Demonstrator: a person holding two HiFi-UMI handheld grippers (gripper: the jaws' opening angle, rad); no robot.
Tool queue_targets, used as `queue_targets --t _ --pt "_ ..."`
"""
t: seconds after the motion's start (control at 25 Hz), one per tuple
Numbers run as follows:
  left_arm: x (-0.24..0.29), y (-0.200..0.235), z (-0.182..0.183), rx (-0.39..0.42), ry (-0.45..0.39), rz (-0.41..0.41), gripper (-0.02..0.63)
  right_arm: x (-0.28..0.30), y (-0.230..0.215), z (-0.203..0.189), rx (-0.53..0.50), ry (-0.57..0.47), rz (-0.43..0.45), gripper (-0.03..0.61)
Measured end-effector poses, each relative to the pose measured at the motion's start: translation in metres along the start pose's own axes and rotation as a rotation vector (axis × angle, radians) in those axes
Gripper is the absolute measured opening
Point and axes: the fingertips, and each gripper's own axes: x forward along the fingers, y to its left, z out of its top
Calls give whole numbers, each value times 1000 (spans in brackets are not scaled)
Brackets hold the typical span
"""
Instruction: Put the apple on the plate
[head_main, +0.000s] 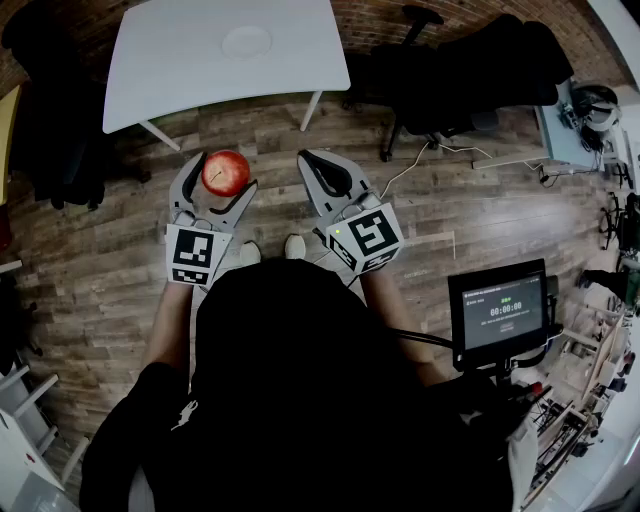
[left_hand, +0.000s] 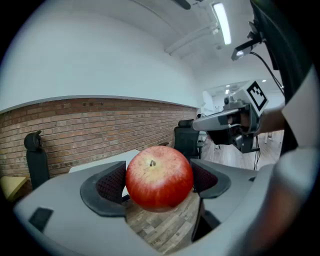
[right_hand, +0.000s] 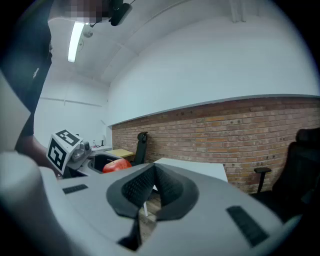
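1. The left gripper (head_main: 222, 172) pinches the apple (left_hand: 159, 175). Its jaws are spread wide around the fruit and the pads press on the red flanks, with the stem up. The apple hangs in the air above the wooden floor (head_main: 480, 205), not over any tabletop.
2. Just to the right of it, the right gripper (right_hand: 152, 187) has its jaws pressed together on nothing.
3. Judged from this, the carry is in hand: the apple is grasped but not yet delivered. The next move calls for taking the left gripper forward and over the plate (head_main: 246, 41), lowering until the apple rests there, and only then letting the jaws part. A round fruit may roll if it is let go too high.
4. The white tabletop (head_main: 170, 75) lies well ahead of both grippers. It is bare except for the white plate near its middle.
5. Beyond the tabletop is a brick wall (left_hand: 75, 125). Black office chairs (head_main: 450, 70) stand ahead and to the right of the right gripper, and a screen (head_main: 503, 312) is behind it to the right.
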Motion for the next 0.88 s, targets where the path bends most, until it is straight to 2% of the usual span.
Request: queue_targets --t 0.52,0.88 --pt "-6 4 -6 -21 -9 -23 410 4 9 4 40 -18 -3 3" --pt "-24 26 -15 -27 -19 -17 410 16 28 4 27 2 -18 3"
